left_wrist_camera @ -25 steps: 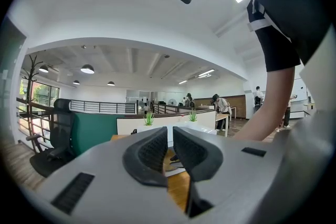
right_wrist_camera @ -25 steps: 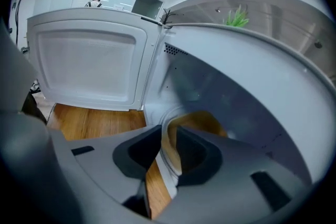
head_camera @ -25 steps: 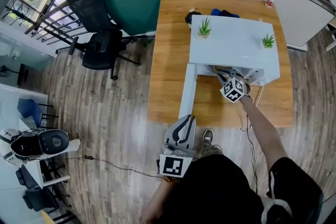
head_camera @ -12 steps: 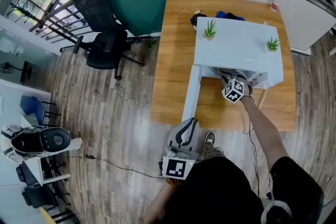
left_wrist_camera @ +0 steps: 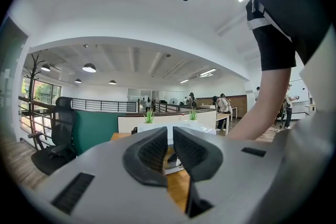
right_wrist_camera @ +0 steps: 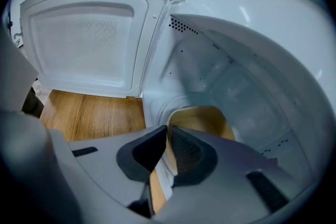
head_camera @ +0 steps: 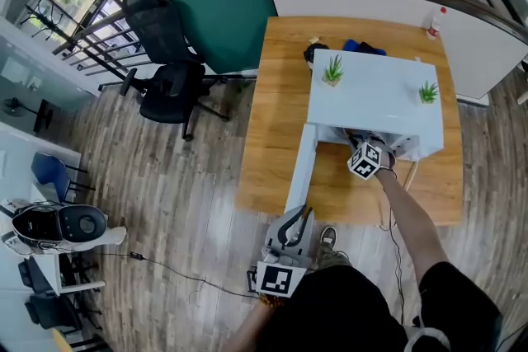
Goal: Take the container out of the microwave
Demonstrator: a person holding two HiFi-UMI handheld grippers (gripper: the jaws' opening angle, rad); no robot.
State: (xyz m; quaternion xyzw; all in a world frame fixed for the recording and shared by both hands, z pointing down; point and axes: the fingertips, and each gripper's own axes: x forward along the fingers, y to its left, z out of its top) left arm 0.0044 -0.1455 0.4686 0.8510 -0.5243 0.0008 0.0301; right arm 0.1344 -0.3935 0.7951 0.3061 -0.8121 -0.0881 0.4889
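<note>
Inside the white box microwave [right_wrist_camera: 247, 50], your right gripper [right_wrist_camera: 169, 140] has just been closing onto the rim of the tan container [right_wrist_camera: 205, 118]. Door [right_wrist_camera: 84, 44] open; lift-out remains. Left gripper [left_wrist_camera: 169, 147] idles, pinched empty.

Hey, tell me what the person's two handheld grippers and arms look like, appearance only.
The left gripper and right gripper are light grey moulded shells with dark grey, curved, ribbed pads. Each carries a white cube printed with black square markers. The person wears a black short-sleeved top.
</note>
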